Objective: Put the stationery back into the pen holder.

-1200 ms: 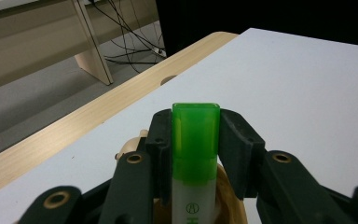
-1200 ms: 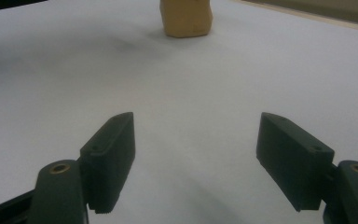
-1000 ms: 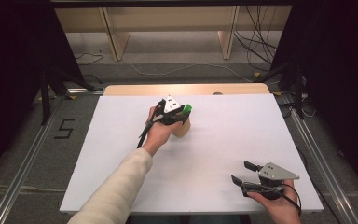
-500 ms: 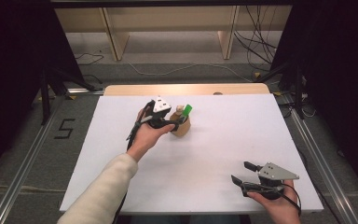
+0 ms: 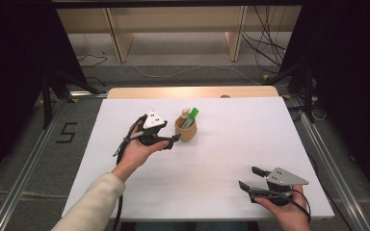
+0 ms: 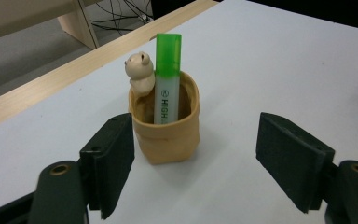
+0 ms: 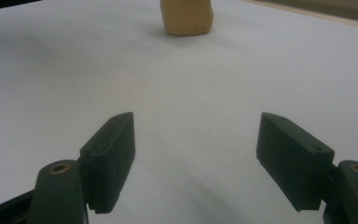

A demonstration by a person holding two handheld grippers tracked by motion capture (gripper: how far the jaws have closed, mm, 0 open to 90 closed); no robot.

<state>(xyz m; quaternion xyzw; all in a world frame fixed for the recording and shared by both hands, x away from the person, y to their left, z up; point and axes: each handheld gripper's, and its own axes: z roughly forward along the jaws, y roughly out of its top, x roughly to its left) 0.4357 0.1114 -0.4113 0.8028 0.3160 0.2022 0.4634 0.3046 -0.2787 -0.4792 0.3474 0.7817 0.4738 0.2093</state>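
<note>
A tan cup [image 5: 186,132] stands upright near the middle of the white table [image 5: 231,125]. In it stands a green highlighter [image 5: 191,116], cap up, and a small cream animal figure [image 5: 185,113] perches on the rim. My left gripper [image 5: 172,140] is open just left of the cup and points at it. In the left gripper view the cup [image 6: 168,135], highlighter [image 6: 167,79] and figure [image 6: 138,72] sit just beyond the open left gripper [image 6: 196,172], untouched. My right gripper [image 5: 248,176] rests open at the near right, empty. The right gripper view has the cup [image 7: 186,18] far ahead of the gripper [image 7: 196,163].
A wooden strip [image 5: 192,92] borders the table's far edge, with shelf legs and cables on the floor behind. Metal rails [image 5: 327,159] run along both sides. Bare white surface lies between the cup and the right gripper.
My left gripper has drawn back from above the cup, leftward and toward the near side. The highlighter stays in the cup. The right gripper has not moved.
</note>
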